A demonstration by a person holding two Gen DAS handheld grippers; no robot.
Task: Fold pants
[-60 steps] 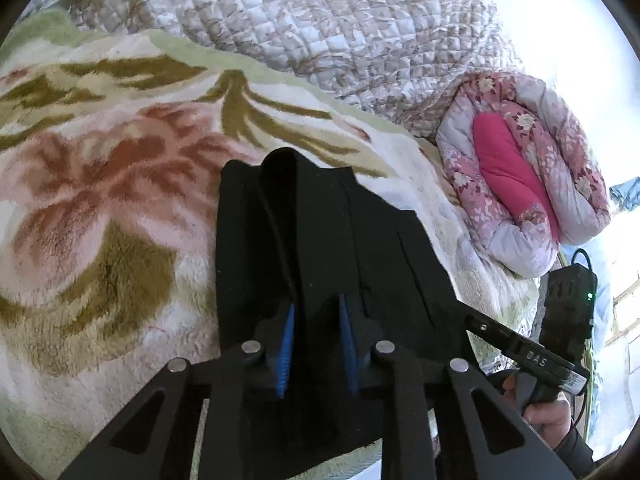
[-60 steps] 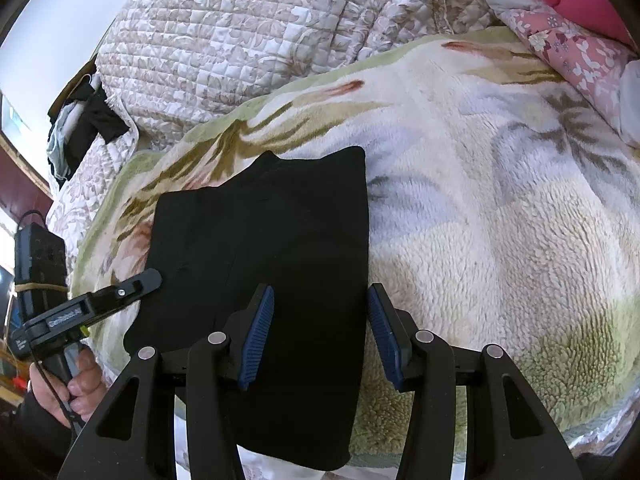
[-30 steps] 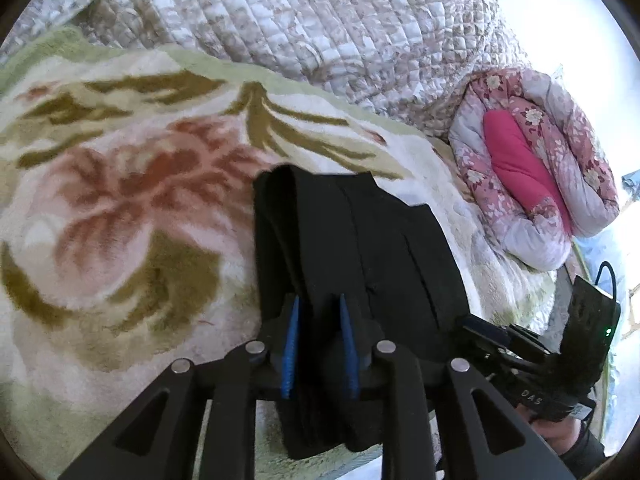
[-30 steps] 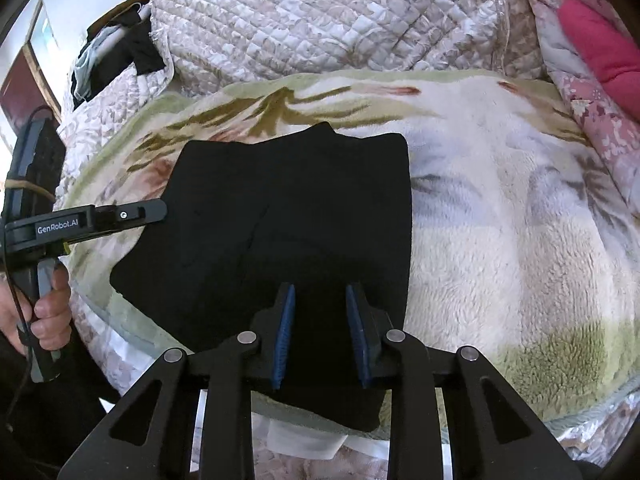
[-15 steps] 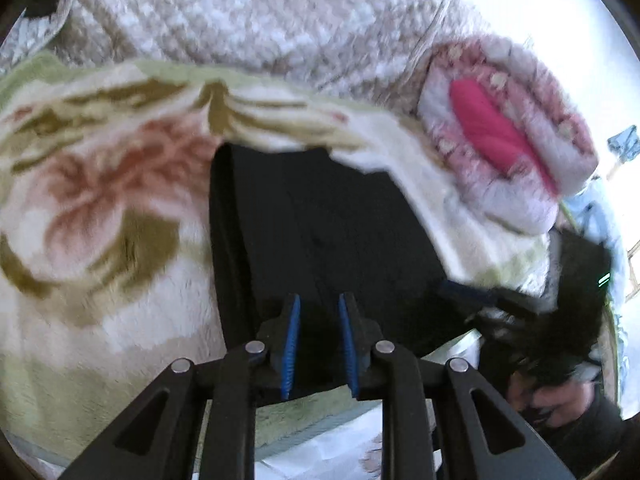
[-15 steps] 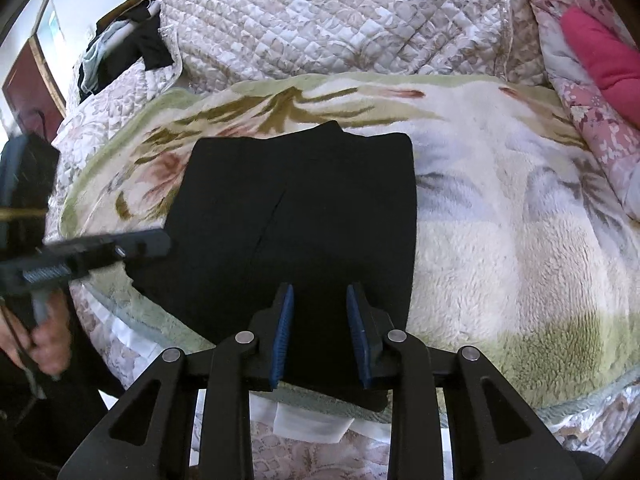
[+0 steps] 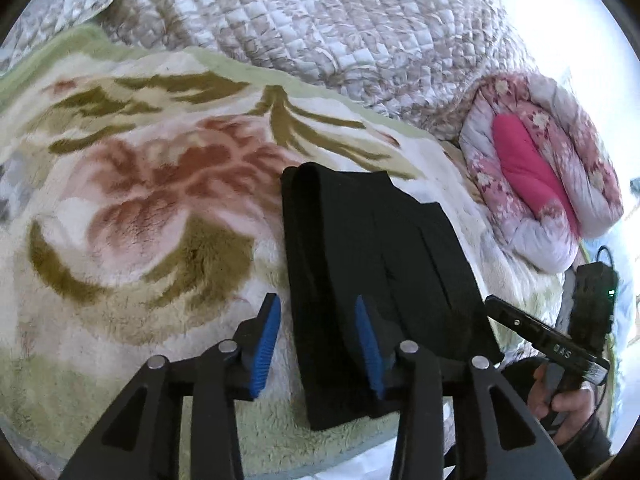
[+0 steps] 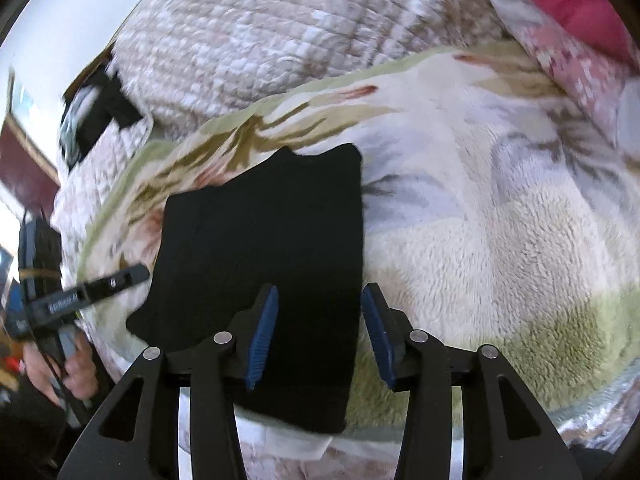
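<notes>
Folded black pants (image 7: 372, 280) lay on the floral blanket (image 7: 120, 208).
Both tongs, left gripper (image 7: 316, 344) and right gripper (image 8: 320, 334), were spreading, pads off the cloth; only the left view showed the pink bundle (image 7: 536, 184) whole.

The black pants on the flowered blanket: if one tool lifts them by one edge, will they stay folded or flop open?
The black pants are soft cloth lying in loose layers, so lifted by one edge they would probably droop and unfold. They look light. The plush flowered blanket would likely drag on them, so a push may bunch them rather than slide them.
</notes>
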